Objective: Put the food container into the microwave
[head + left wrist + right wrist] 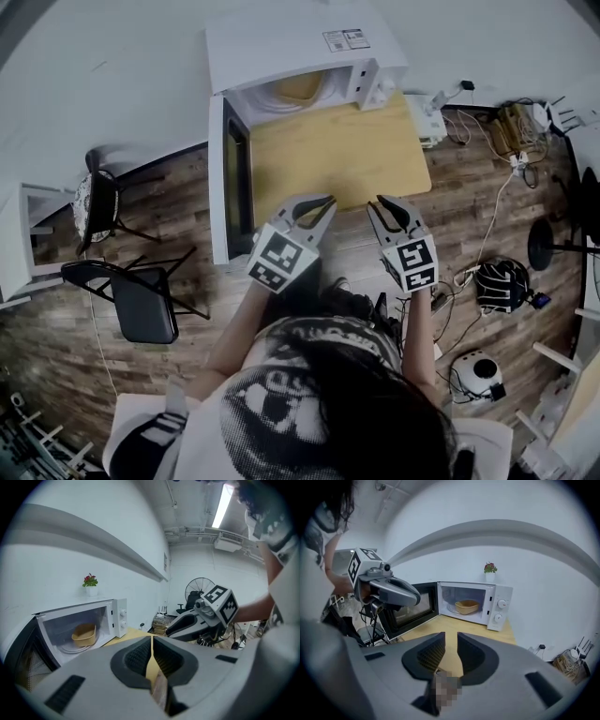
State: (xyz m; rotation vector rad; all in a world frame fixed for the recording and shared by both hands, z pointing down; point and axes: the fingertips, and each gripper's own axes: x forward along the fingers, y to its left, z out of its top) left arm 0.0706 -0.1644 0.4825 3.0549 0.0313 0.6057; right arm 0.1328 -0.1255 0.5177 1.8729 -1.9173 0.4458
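Note:
The tan food container (84, 634) (467, 606) sits inside the white microwave (281, 37), on its turntable. In the head view only its tan rim (300, 89) shows. The microwave door (230, 178) is swung wide open to the left. Both grippers hover over the near edge of the wooden table (337, 159), well away from the microwave. My left gripper (317, 202) (152, 644) is shut with nothing in it. The jaws of my right gripper (386, 204) (450, 641) stand a narrow gap apart, and only the table shows through the gap.
A small potted plant (490, 569) stands on the microwave. Two black chairs (141, 300) are on the floor at the left. Cables and gear (502, 281) lie on the floor at the right, with a standing fan (199, 590) behind.

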